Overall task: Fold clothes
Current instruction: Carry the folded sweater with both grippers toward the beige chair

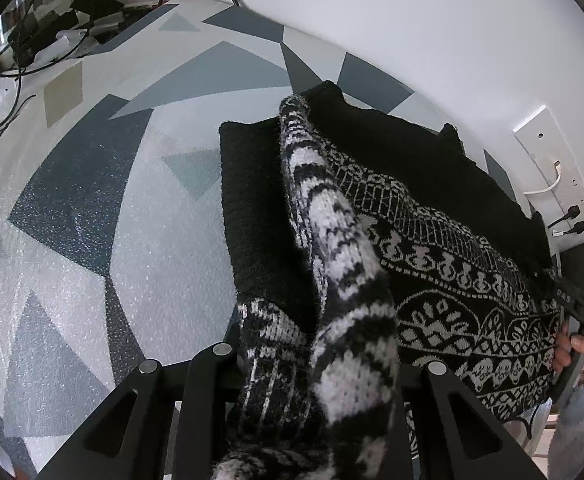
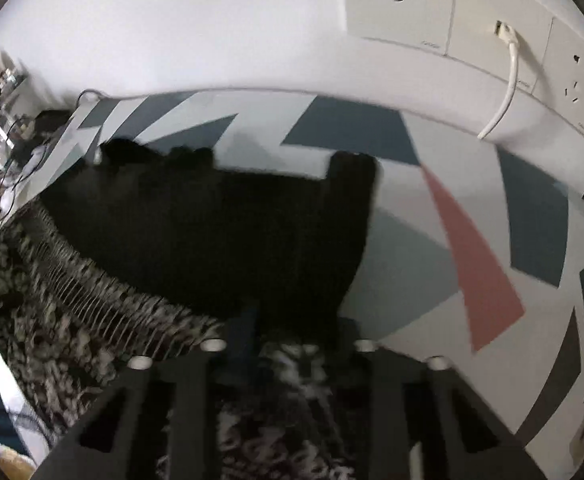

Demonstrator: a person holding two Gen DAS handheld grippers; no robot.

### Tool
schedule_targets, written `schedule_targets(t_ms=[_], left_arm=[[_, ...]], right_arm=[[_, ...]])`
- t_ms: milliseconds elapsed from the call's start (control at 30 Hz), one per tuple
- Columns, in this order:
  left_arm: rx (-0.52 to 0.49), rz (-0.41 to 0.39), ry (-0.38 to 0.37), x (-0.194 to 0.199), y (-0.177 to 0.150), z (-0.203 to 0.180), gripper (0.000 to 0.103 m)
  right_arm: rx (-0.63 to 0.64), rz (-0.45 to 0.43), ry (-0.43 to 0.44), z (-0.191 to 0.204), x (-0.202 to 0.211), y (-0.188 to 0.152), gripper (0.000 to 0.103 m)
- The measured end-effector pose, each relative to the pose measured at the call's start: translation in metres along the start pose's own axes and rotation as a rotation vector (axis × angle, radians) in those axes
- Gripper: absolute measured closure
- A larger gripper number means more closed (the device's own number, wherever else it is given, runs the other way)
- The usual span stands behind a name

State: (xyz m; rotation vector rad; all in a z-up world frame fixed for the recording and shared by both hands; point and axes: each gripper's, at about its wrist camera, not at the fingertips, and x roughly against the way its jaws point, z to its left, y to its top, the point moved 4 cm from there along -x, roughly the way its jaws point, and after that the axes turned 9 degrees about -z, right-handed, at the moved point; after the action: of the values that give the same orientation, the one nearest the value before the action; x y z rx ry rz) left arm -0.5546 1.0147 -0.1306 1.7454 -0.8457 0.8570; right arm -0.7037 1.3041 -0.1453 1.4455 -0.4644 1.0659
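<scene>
Behind sweater [image 1: 431, 240], cables [image 1: 32, 52] by wall [image 1: 411, 20]

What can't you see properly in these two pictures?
- Left gripper fingertips, left wrist view: buried under the sweater.
- Sweater's pattern, right wrist view: smeared by motion blur.
- Right gripper pads, right wrist view: blurred, so the grip is unclear.
- Person's hand, left wrist view: cut off by the edge.

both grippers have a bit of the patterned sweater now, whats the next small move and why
Probably lift both ends together and carry them toward the black hem. The left gripper pinches a bunched fold of the sweater, the right gripper has patterned knit between its fingers, and the far half lies flat on the mat.
</scene>
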Motion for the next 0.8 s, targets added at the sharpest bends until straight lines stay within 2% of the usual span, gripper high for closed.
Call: schedule_targets(t_ms=[133, 267, 467, 567, 700, 800], left_arm=[[-0.004, -0.004, 0.026, 0.004, 0.002, -0.001, 0.083], [-0.052, -0.031, 0.054, 0.019, 0.007, -0.017, 0.084], [-0.106, -0.184, 0.026, 0.087, 0.026, -0.041, 0.085], [-0.098, -0.280, 0.025, 0.123, 0.041, -0.046, 0.085], [-0.046, -0.369, 0.040, 0.177, 0.042, -0.026, 0.085], [-0.009, -0.397, 0.070, 0.211, 0.025, 0.000, 0.085]], right_arm=[[-0.041, -0.012, 0.059, 0.000, 0.011, -0.011, 0.088], [-0.082, -0.112, 0.129, 0.003, 0.045, -0.009, 0.089], [-0.058, -0.273, 0.193, 0.019, 0.099, 0.025, 0.090], [-0.030, -0.362, 0.215, 0.031, 0.126, 0.047, 0.090], [0.004, -0.459, 0.259, 0.046, 0.158, 0.070, 0.090], [0.056, -0.492, 0.306, 0.074, 0.171, 0.082, 0.090]])
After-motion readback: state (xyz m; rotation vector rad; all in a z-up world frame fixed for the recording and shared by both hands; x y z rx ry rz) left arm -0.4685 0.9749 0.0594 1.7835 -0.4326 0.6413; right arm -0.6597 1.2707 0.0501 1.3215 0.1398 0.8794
